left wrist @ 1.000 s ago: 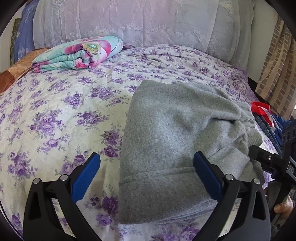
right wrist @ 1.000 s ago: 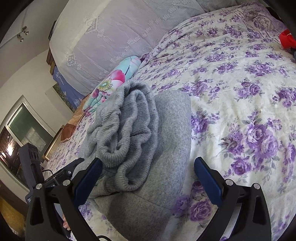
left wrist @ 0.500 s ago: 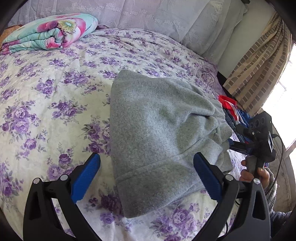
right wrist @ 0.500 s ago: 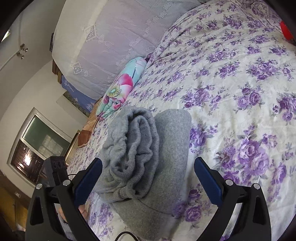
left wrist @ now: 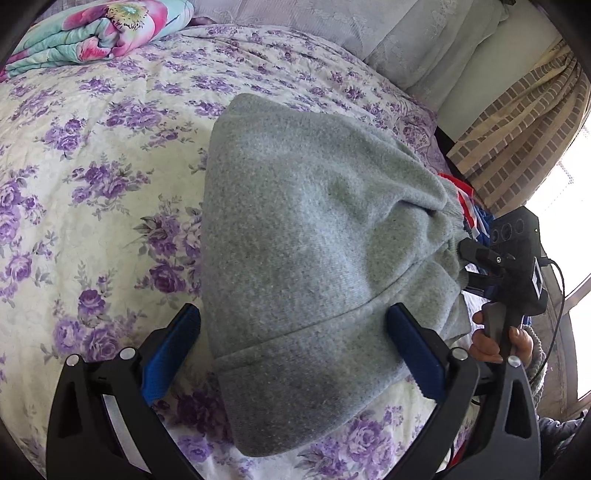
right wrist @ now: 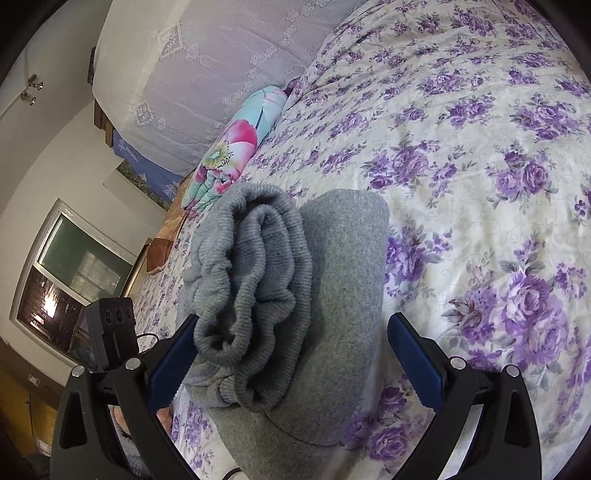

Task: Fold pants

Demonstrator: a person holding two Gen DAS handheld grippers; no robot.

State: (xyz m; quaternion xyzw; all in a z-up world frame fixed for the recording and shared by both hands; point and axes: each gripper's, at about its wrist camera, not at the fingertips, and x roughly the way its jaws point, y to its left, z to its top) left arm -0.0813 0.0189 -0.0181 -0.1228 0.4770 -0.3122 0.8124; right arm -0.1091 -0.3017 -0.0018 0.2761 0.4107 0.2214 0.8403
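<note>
Purple-flowered bedspread [left wrist: 92,155] fills both views, with the folded grey pants [left wrist: 314,258] lying on it between the fingers of each gripper. Left gripper [left wrist: 293,350] and right gripper [right wrist: 291,354] both stand wide open, gripping nothing. Ahead lies a floral blanket [left wrist: 99,33].

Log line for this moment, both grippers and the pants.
left gripper: open, astride hem end | right gripper: open, at waistband end | gray pants: folded bundle on floral bedspread
</note>
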